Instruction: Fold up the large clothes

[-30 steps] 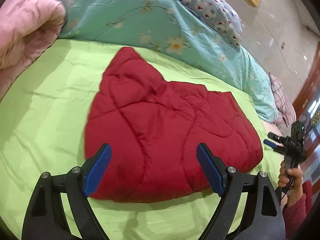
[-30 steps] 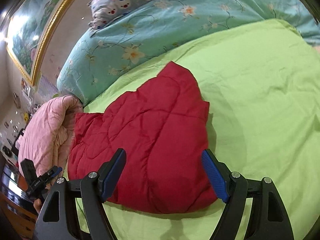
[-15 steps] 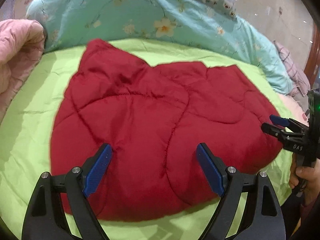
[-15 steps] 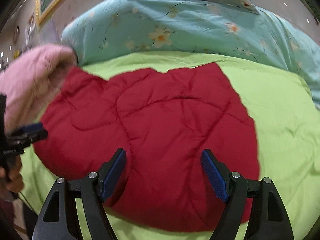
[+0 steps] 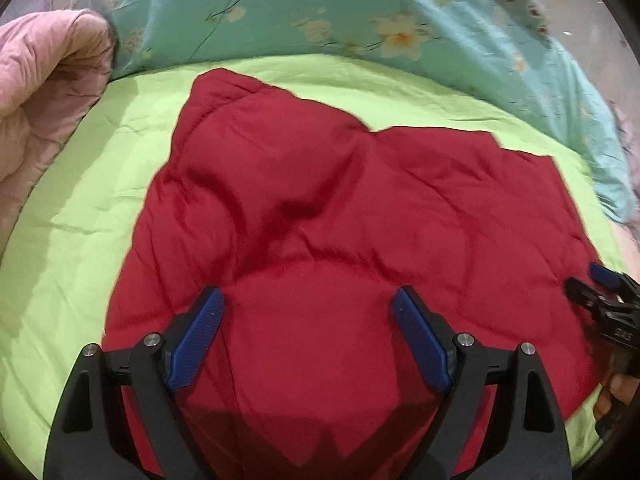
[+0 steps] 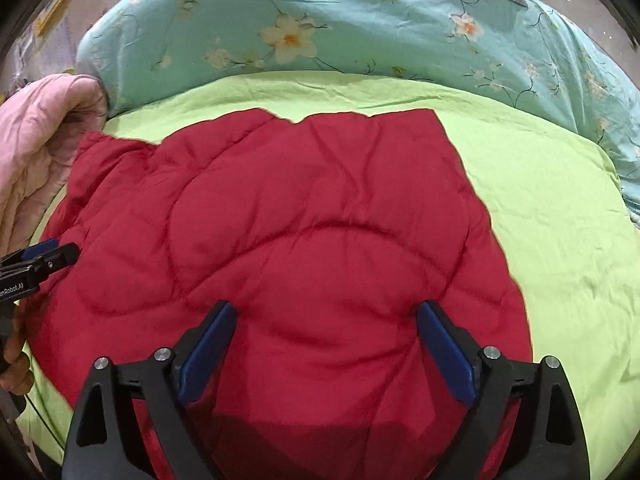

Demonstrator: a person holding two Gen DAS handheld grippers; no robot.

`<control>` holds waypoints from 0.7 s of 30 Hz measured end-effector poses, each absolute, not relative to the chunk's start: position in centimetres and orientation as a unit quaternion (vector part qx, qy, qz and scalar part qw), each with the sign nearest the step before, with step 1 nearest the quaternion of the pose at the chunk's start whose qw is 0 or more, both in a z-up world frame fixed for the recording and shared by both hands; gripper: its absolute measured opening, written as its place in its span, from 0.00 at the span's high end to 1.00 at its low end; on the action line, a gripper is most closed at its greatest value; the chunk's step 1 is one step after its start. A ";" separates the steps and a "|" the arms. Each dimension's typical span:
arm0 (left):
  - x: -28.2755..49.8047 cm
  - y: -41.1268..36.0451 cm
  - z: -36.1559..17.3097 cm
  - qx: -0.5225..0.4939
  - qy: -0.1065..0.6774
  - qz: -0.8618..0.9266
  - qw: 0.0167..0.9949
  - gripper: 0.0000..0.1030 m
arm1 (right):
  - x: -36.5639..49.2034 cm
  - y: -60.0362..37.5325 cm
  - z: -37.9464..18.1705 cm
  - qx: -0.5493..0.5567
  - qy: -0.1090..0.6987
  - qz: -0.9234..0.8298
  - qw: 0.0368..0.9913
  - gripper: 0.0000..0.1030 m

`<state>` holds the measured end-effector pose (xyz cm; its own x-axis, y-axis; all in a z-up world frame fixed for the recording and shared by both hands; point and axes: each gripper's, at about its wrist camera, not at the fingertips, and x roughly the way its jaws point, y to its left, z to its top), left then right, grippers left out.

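1. Lying spread on the green sheet, the red quilted garment is filling the space under both grippers.
2. The left gripper is hanging over its near part, jaws wide, gripping nothing.
3. The right gripper is opening its jaws above the garment's near part, pads not pressing.

Both wrist views angled down, close over the red quilted garment on the green sheet; shared by both.
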<state>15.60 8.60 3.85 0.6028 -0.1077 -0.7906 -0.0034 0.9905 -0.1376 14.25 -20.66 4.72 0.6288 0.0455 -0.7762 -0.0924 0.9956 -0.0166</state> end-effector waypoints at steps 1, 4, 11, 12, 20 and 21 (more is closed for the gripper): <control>16.4 8.9 3.5 -0.068 0.452 -0.023 0.889 0.14 | 14.8 -20.8 4.6 -0.023 0.432 0.036 0.901 0.09; 18.0 9.7 2.7 -0.087 0.465 -0.004 0.881 0.14 | 17.1 -21.9 4.2 -0.003 0.440 0.025 0.898 0.09; 20.4 10.9 1.2 -0.106 0.476 0.018 0.873 0.13 | 19.9 -23.5 3.0 0.026 0.452 0.003 0.892 0.09; 20.7 10.9 1.0 -0.108 0.476 0.017 0.873 0.12 | 20.1 -23.5 2.9 0.028 0.451 0.003 0.892 0.09; 21.0 10.9 1.3 -0.101 0.474 0.013 0.874 0.12 | 19.9 -23.5 2.9 0.033 0.447 0.002 0.894 0.09; 20.7 11.0 1.5 -0.100 0.471 0.011 0.876 0.12 | 19.9 -23.6 3.0 0.034 0.447 0.001 0.894 0.10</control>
<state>20.71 10.96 1.54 0.5552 -0.0749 -0.8284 -0.1134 0.9798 -0.1646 19.92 -23.61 2.99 0.6002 0.0327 -0.7992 0.0285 0.9977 0.0622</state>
